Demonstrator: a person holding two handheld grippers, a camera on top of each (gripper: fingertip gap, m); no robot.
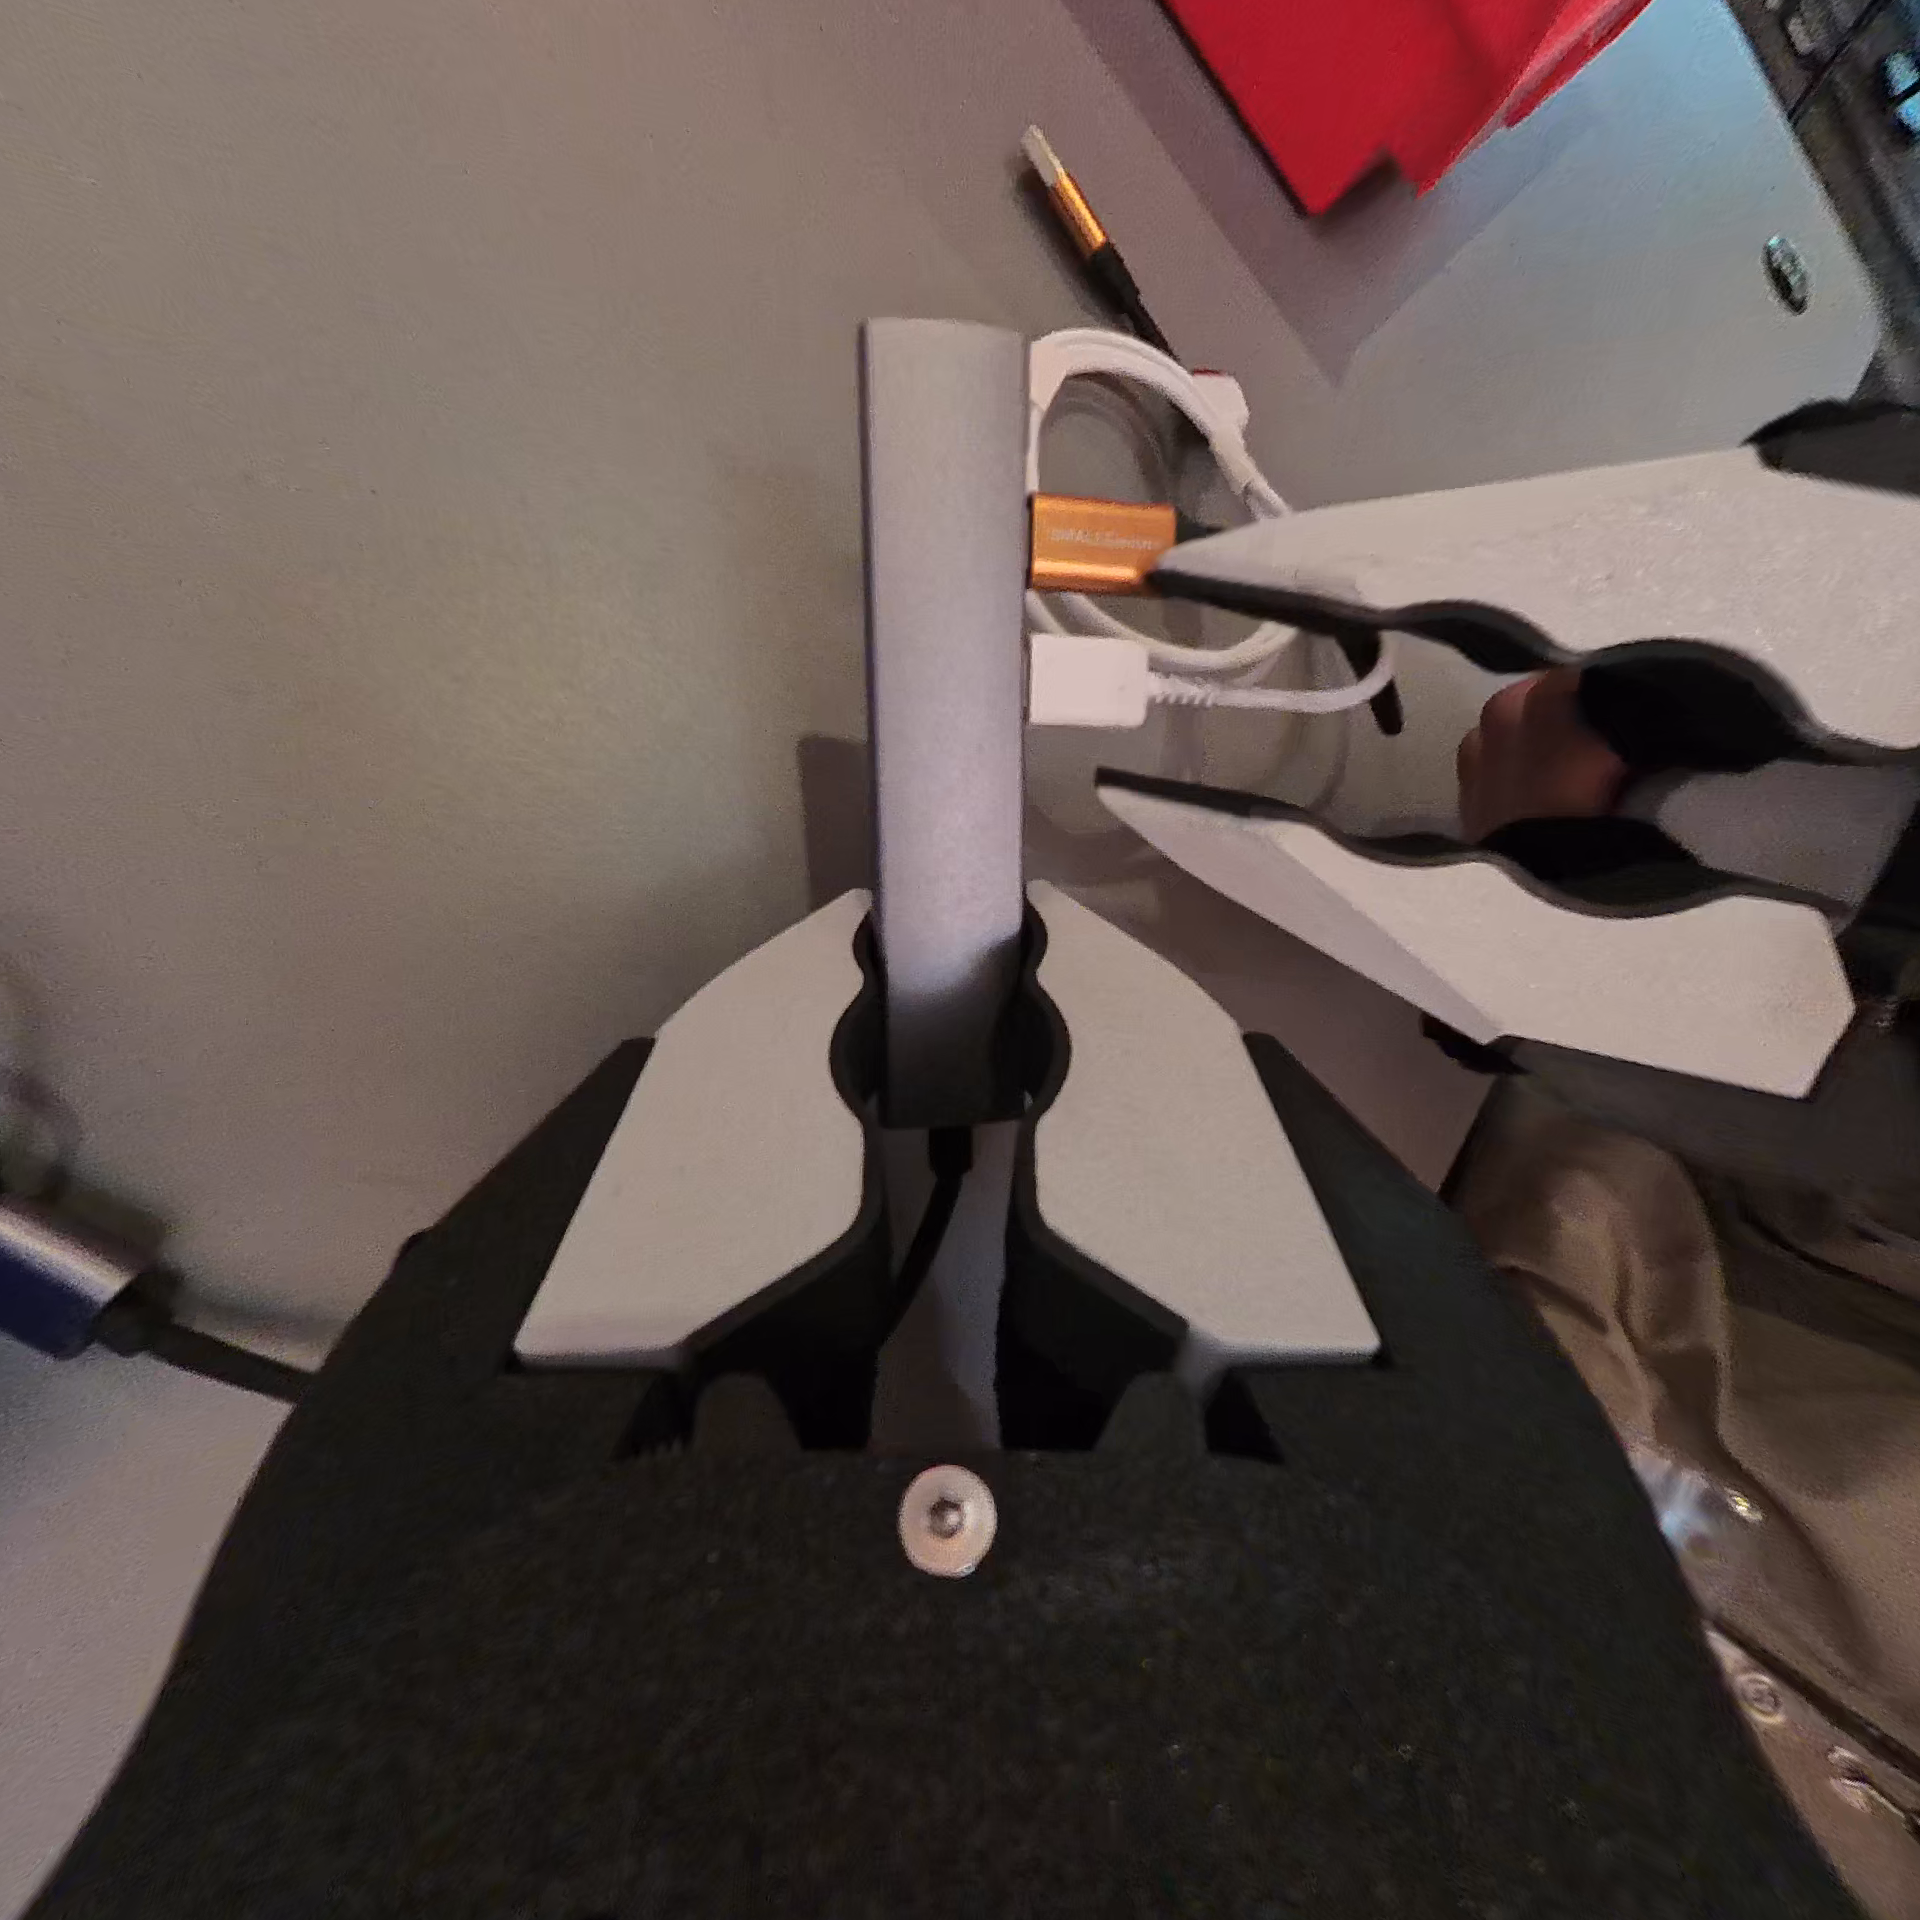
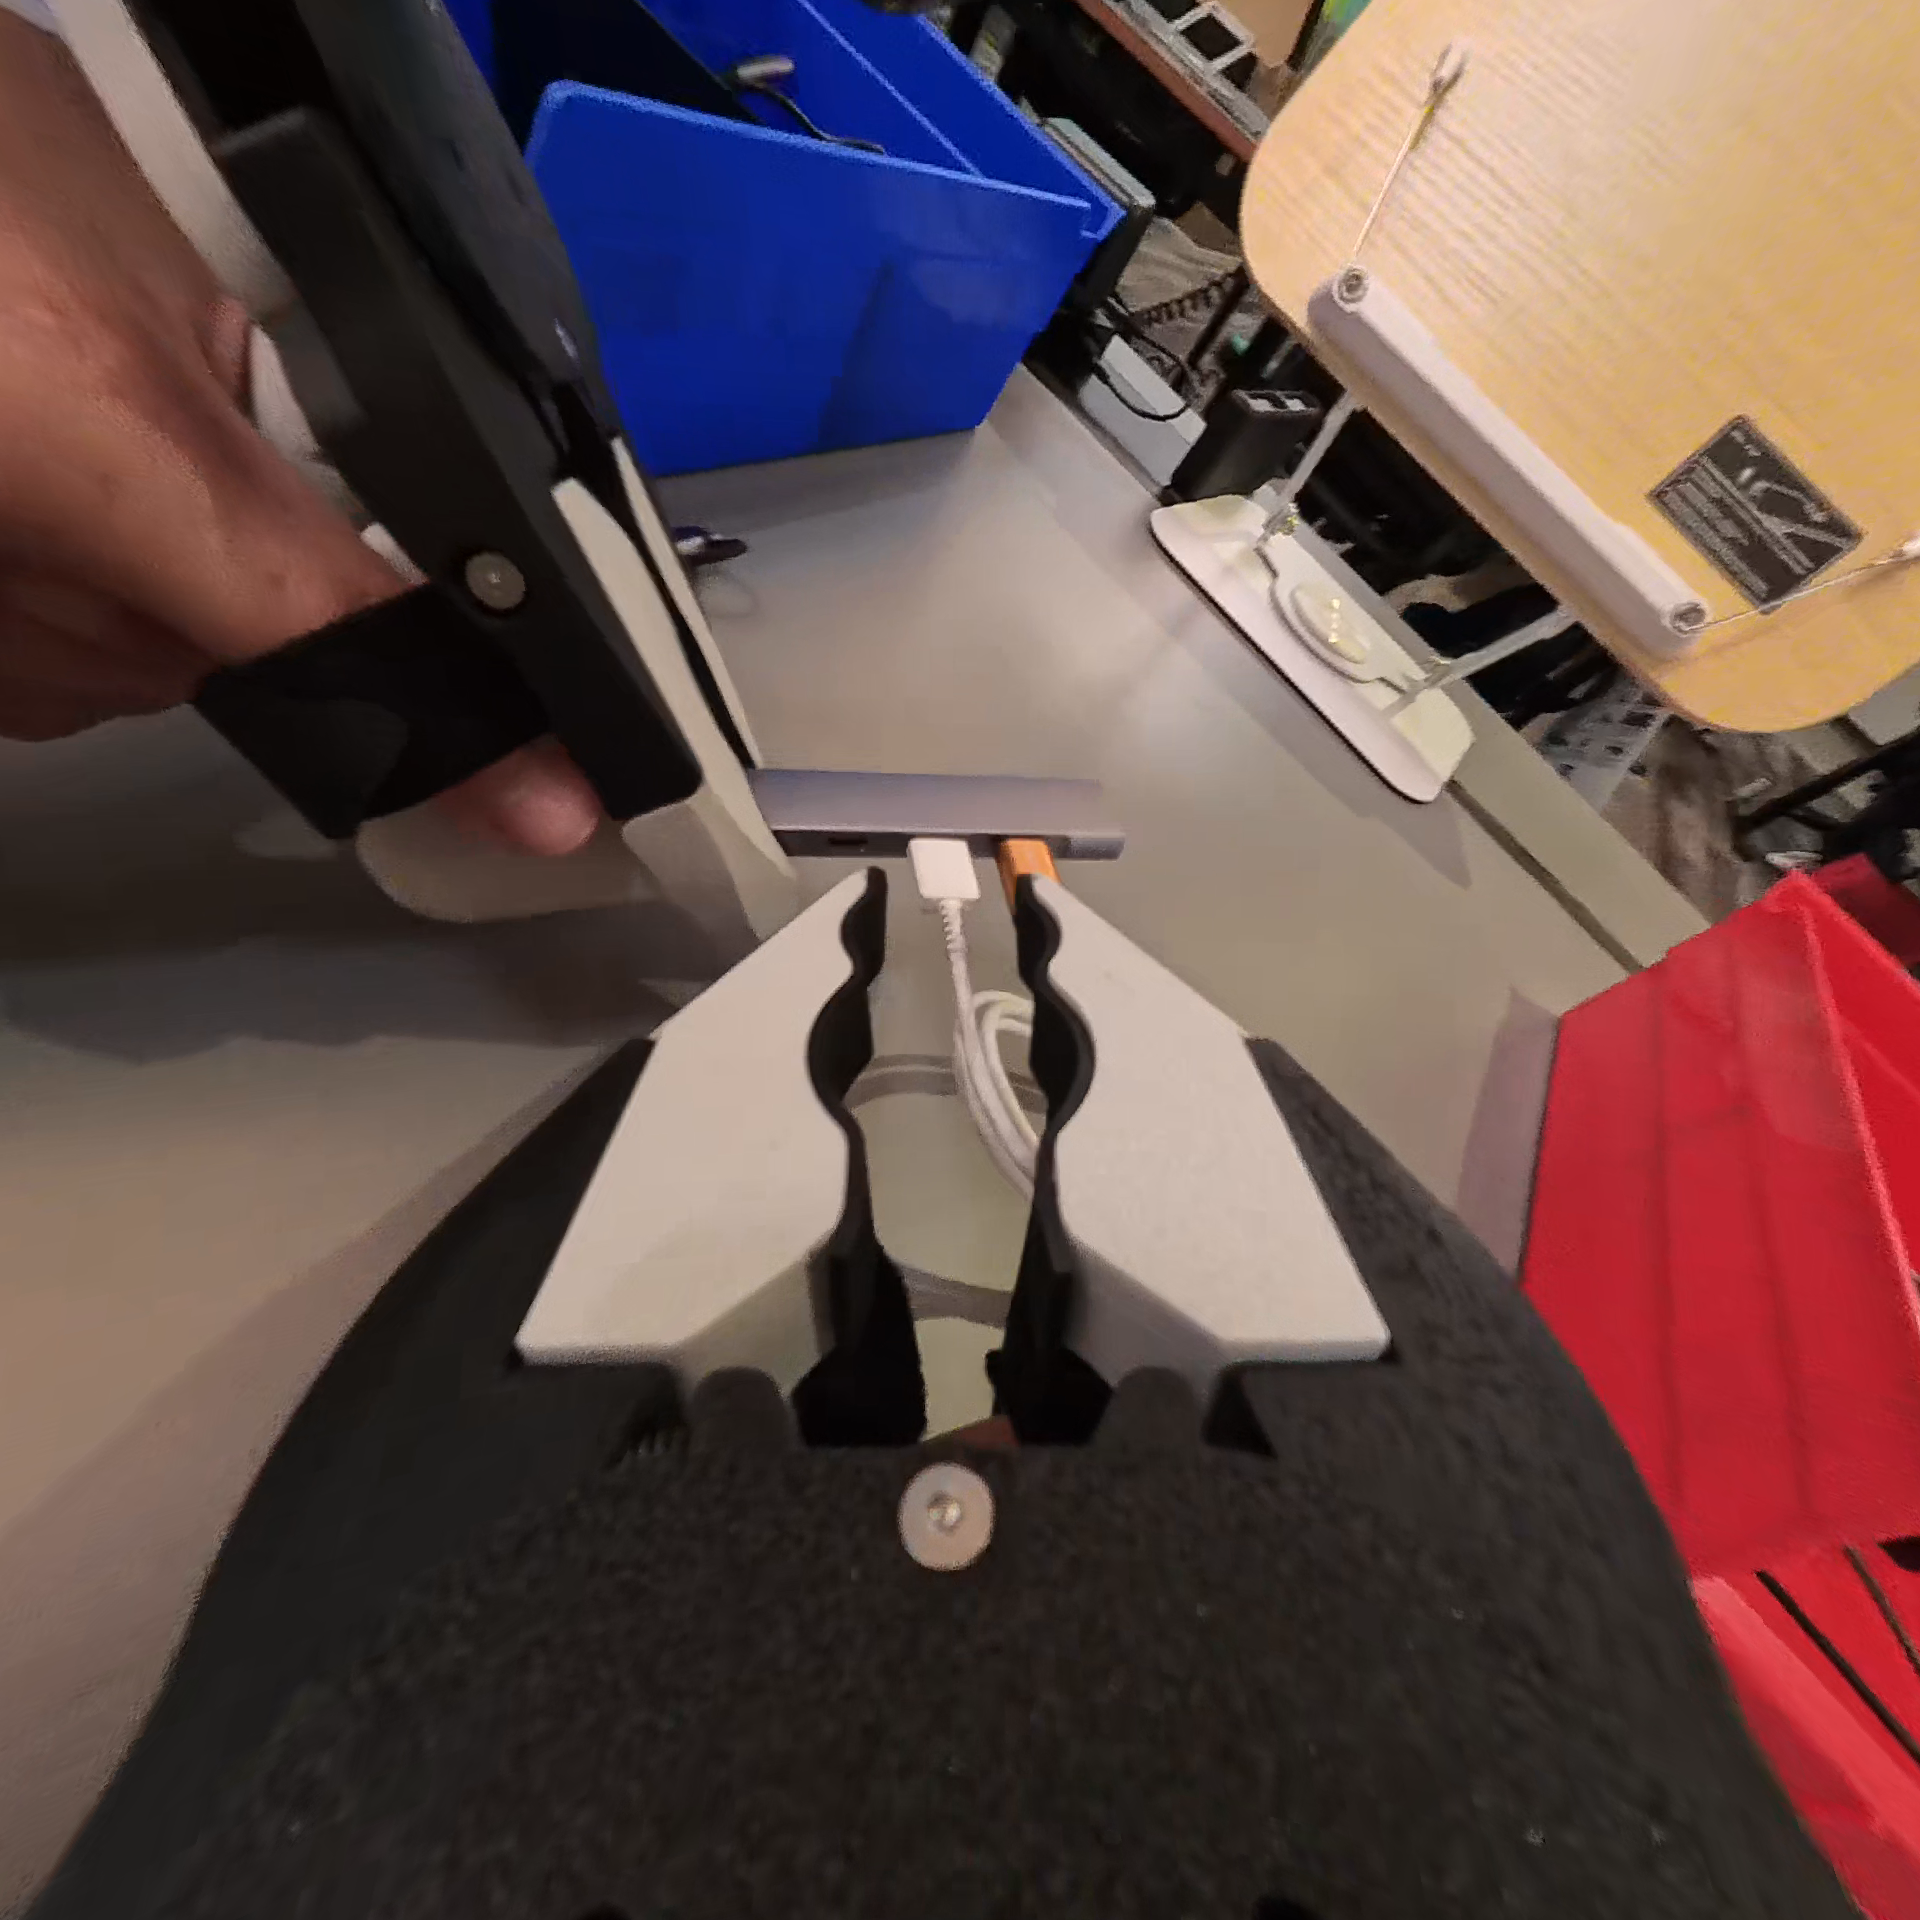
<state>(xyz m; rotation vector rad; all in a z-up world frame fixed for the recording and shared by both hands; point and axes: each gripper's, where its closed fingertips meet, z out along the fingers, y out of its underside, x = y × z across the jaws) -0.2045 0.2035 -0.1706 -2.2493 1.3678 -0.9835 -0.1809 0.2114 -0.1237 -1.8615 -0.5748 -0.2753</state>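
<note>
My left gripper [image 1: 945, 920] is shut on one end of a slim grey USB hub [image 1: 940, 644] and holds it just above the grey table. A white plug [image 1: 1086, 681] and an orange plug [image 1: 1101, 540] sit in the hub's side. My right gripper [image 1: 1132, 675] comes in from the right, open. In the right wrist view its fingertips [image 2: 868, 894] flank the white plug [image 2: 943, 868], with the hub [image 2: 935, 805] just beyond. The right fingertip rests against the orange plug [image 2: 1029, 862]. A hand holds the left gripper [image 2: 665, 727] at the hub's left end.
A coiled white cable [image 1: 1143, 416] lies behind the plugs. A loose orange-and-black plug [image 1: 1070, 218] lies farther off. A red bin [image 2: 1745, 1195] stands at the right and a blue bin [image 2: 810, 260] at the back. A wooden-shaded lamp [image 2: 1610, 312] has a white base [image 2: 1320, 644]. The left gripper's tips are roughly 5 centimeters from the right gripper's.
</note>
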